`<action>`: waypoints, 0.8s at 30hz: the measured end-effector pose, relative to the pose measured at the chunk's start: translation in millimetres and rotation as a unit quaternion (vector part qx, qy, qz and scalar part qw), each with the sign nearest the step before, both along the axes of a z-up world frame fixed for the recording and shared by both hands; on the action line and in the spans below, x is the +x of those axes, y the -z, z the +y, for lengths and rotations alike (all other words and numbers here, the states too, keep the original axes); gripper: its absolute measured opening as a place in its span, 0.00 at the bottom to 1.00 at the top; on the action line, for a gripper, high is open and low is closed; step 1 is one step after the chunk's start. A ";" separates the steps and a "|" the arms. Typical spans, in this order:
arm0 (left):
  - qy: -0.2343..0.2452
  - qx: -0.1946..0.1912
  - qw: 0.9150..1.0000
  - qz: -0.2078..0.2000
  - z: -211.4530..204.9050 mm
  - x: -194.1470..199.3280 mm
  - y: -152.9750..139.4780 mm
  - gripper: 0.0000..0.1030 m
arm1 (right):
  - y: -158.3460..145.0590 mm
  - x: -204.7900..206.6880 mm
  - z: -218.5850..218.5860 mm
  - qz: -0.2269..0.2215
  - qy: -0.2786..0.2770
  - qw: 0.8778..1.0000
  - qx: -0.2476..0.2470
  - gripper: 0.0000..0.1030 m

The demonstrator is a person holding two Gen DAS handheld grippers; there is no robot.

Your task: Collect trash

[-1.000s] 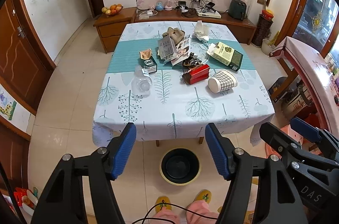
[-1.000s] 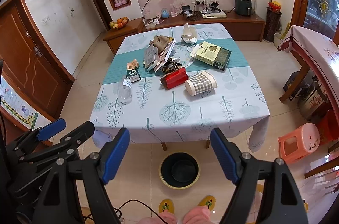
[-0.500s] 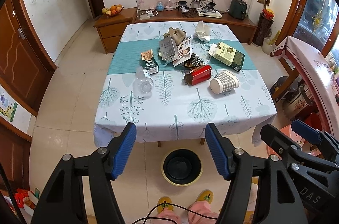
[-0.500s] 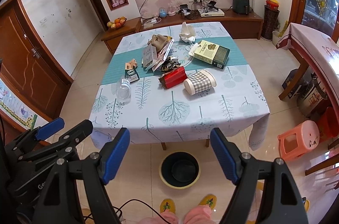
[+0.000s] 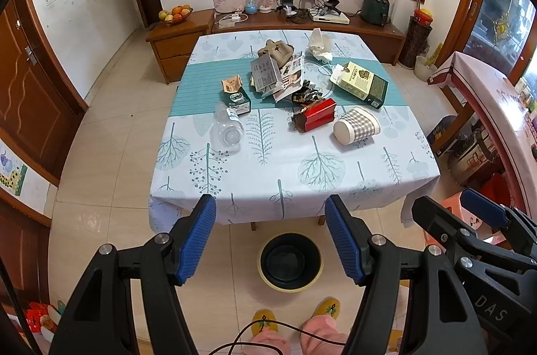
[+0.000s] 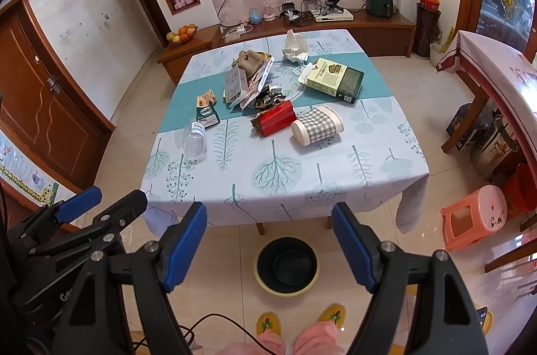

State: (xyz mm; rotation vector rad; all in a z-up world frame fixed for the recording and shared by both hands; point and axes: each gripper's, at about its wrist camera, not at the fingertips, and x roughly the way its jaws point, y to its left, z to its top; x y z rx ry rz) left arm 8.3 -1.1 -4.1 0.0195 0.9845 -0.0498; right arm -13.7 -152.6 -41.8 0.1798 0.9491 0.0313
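Living-room scene, television on the far wall, and a tabletop (image 5: 295,173) under a tree-print cloth carries all the trash in a loose heap toward its middle and far half. Checked paper cup (image 5: 356,129) on its side, red packet (image 5: 315,119) just beside it, clear plastic bottle (image 5: 228,128) lying near the left edge, green box (image 5: 362,84) further back. On the floor at the near edge sits the black bin (image 5: 290,261), right by the person's slippers, probably placed for short drops. Left gripper (image 5: 270,236) hangs short of the cloth, jaws wide apart, nothing between them. Right gripper (image 6: 270,242) matches it, spread and empty. Nothing collected so far, by the look of it. Crumpled items behind the leaflets are hard to identify, and the bin's depth is too dark to read.
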 end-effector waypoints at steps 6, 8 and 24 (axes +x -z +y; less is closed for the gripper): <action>-0.001 0.001 1.000 0.002 1.0 -1.2 2.3 0.64 | 3.8 3.2 2.6 0.005 -0.004 1.000 0.001 0.73; -0.002 0.002 1.000 0.004 0.7 -2.0 4.0 0.64 | 3.8 4.5 1.4 0.006 -0.007 1.000 0.002 0.73; -0.041 0.011 0.999 0.023 -20.4 9.4 6.4 0.64 | 6.8 31.8 -22.8 0.021 -0.052 0.998 0.023 0.73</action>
